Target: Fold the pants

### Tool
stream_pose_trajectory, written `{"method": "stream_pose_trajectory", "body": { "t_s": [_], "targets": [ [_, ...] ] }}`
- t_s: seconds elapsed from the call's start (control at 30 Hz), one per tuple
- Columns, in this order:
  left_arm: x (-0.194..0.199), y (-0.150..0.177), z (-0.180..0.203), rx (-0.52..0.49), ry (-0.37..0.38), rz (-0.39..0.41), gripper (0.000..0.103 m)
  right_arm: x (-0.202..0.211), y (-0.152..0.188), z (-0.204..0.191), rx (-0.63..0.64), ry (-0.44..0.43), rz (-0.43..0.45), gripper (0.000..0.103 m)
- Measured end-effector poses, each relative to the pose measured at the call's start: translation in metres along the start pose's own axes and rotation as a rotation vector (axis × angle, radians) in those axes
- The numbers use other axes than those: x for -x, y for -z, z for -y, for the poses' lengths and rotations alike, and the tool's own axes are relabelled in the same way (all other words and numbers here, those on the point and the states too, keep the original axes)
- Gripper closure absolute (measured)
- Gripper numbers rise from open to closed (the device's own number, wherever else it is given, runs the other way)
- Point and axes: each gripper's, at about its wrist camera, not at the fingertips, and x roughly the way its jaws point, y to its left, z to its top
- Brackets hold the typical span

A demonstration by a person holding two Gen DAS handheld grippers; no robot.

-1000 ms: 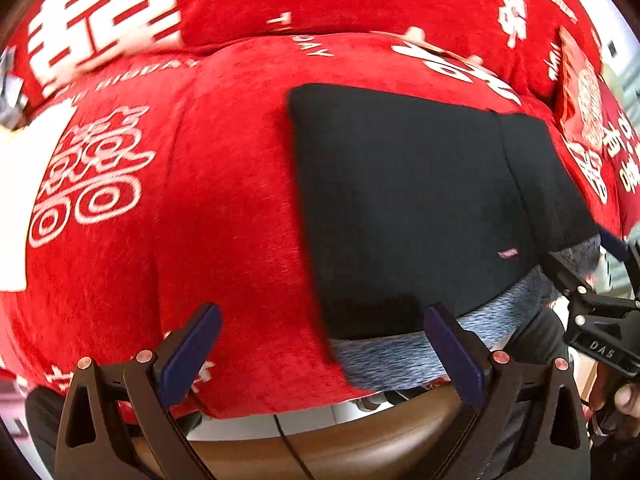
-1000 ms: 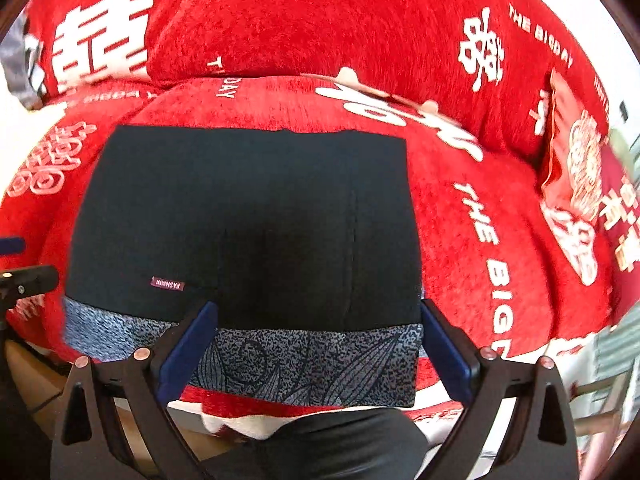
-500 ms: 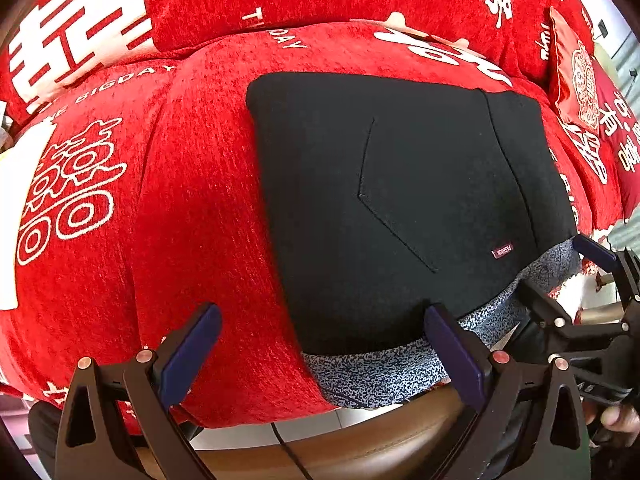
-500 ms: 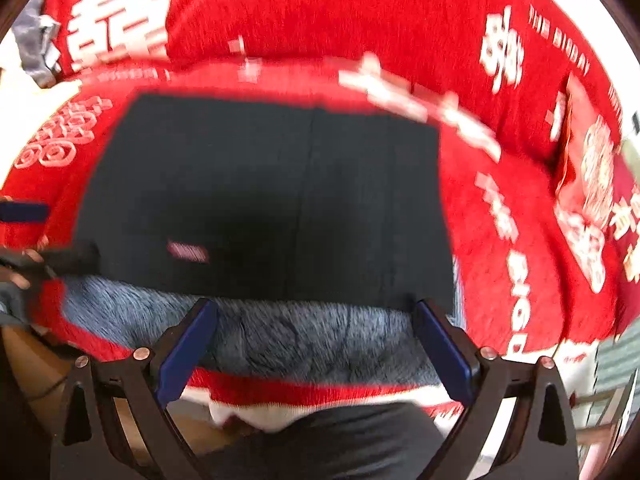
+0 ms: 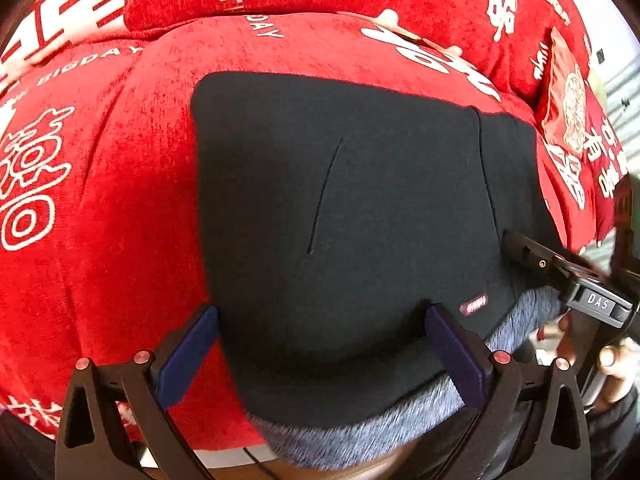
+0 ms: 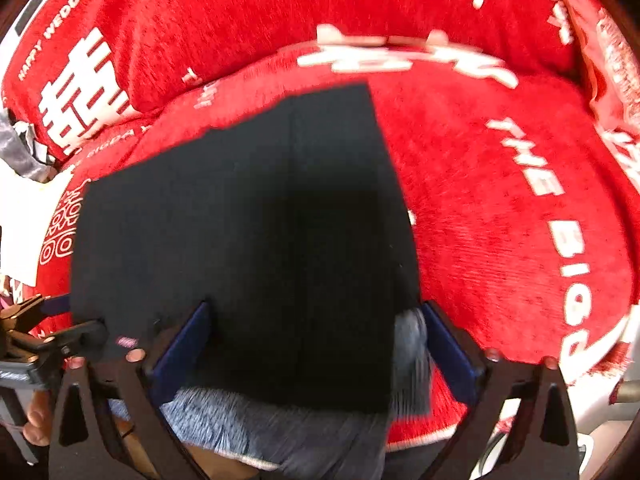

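Observation:
The black pants point(image 5: 360, 216) lie folded on a red sofa seat, with a grey patterned waistband point(image 5: 360, 436) at the near edge. They also show in the right wrist view point(image 6: 248, 248). My left gripper point(image 5: 320, 356) is open, its blue fingers straddling the near left part of the pants. My right gripper point(image 6: 316, 352) is open, its fingers astride the near right part. The right gripper shows at the right edge of the left wrist view point(image 5: 568, 280). The left gripper shows at the left edge of the right wrist view point(image 6: 44, 340).
The red sofa cover point(image 5: 100, 200) with white lettering spreads around the pants. Back cushions point(image 6: 280, 8) rise behind. A red pillow point(image 5: 572, 120) stands at the right. White cloth point(image 6: 20, 224) lies at the left. The wooden sofa edge point(image 5: 280, 468) runs below.
Both grippers have moved forward over the near edge of the pants. The waistband now lies between and under the fingers. The jaws stay open.

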Motion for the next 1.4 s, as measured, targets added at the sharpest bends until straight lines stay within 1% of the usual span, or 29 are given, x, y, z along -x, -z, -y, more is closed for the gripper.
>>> {"method": "stream_pose_trajectory", "body": {
  "t_s": [0.07,0.1,0.13,0.17,0.2,0.23,0.27,0.3,0.33,0.37,0.43,0.47,0.53,0.6,0.73,0.87,0.93,1.0,1.07,1.1,1.2,1.3,1.4],
  "targets": [
    [-0.002,-0.004,0.0,0.032,0.002,0.002,0.001,-0.008,-0.004,0.016,-0.1,-0.104,-0.03,0.0],
    [-0.002,-0.004,0.001,0.035,0.002,0.001,0.001,-0.009,-0.003,0.018,-0.117,-0.129,-0.04,0.0],
    [-0.001,-0.004,0.004,0.016,-0.002,0.004,0.004,-0.008,-0.002,0.014,-0.092,-0.137,-0.041,0.003],
    [0.0,-0.003,0.006,-0.002,-0.004,0.009,0.011,-0.006,-0.001,0.01,-0.064,-0.134,-0.036,0.008],
    [0.003,-0.002,0.009,-0.031,-0.007,0.02,0.016,-0.004,0.0,0.008,-0.058,-0.142,-0.032,0.011],
    [0.005,-0.001,0.01,-0.044,-0.006,0.026,0.024,0.0,0.002,0.008,-0.067,-0.163,-0.027,0.022],
    [0.008,-0.002,0.011,-0.055,-0.009,0.032,0.03,0.003,0.002,0.01,-0.069,-0.174,-0.024,0.031],
    [0.01,-0.002,0.011,-0.057,-0.011,0.033,0.034,0.007,0.003,0.008,-0.071,-0.191,-0.018,0.035],
    [0.012,-0.003,0.01,-0.053,-0.012,0.036,0.041,0.009,0.004,0.006,-0.07,-0.2,-0.015,0.042],
    [0.015,-0.003,0.009,-0.053,-0.01,0.042,0.048,0.014,0.005,-0.001,-0.056,-0.192,-0.008,0.045],
    [0.022,-0.004,0.007,-0.061,-0.012,0.051,0.055,0.021,0.006,-0.015,-0.035,-0.178,0.002,0.049],
    [0.025,-0.004,0.006,-0.067,-0.012,0.054,0.058,0.026,0.006,-0.02,-0.028,-0.181,0.009,0.05],
    [0.032,-0.005,0.001,-0.063,-0.001,0.054,0.061,0.037,0.005,-0.031,-0.005,-0.186,0.031,0.052],
    [0.042,-0.006,-0.005,-0.059,0.001,0.062,0.062,0.048,0.004,-0.043,0.018,-0.197,0.047,0.052],
    [0.076,-0.01,-0.029,-0.031,-0.03,0.117,0.062,0.061,0.0,-0.072,0.055,-0.241,0.057,0.053],
    [0.099,-0.013,-0.063,0.024,-0.054,0.145,0.062,0.049,-0.006,-0.105,0.083,-0.284,0.046,0.053],
    [0.105,-0.013,-0.085,0.058,-0.088,0.147,0.062,0.037,-0.008,-0.123,0.089,-0.304,0.025,0.053],
    [0.105,-0.011,-0.103,0.089,-0.115,0.138,0.062,0.019,-0.009,-0.143,0.099,-0.318,-0.011,0.053],
    [0.101,-0.007,-0.122,0.131,-0.125,0.126,0.062,0.005,-0.008,-0.155,0.107,-0.319,-0.036,0.053],
    [0.097,-0.006,-0.129,0.144,-0.117,0.119,0.062,-0.004,-0.007,-0.162,0.107,-0.316,-0.048,0.053],
    [0.081,-0.001,-0.145,0.176,-0.085,0.088,0.062,-0.014,-0.008,-0.172,0.122,-0.286,-0.05,0.051],
    [0.072,0.004,-0.144,0.166,-0.093,0.091,0.057,-0.018,-0.006,-0.169,0.122,-0.266,-0.063,0.048],
    [0.069,0.006,-0.143,0.165,-0.106,0.093,0.049,-0.024,-0.003,-0.162,0.123,-0.228,-0.079,0.042]
  ]
}}
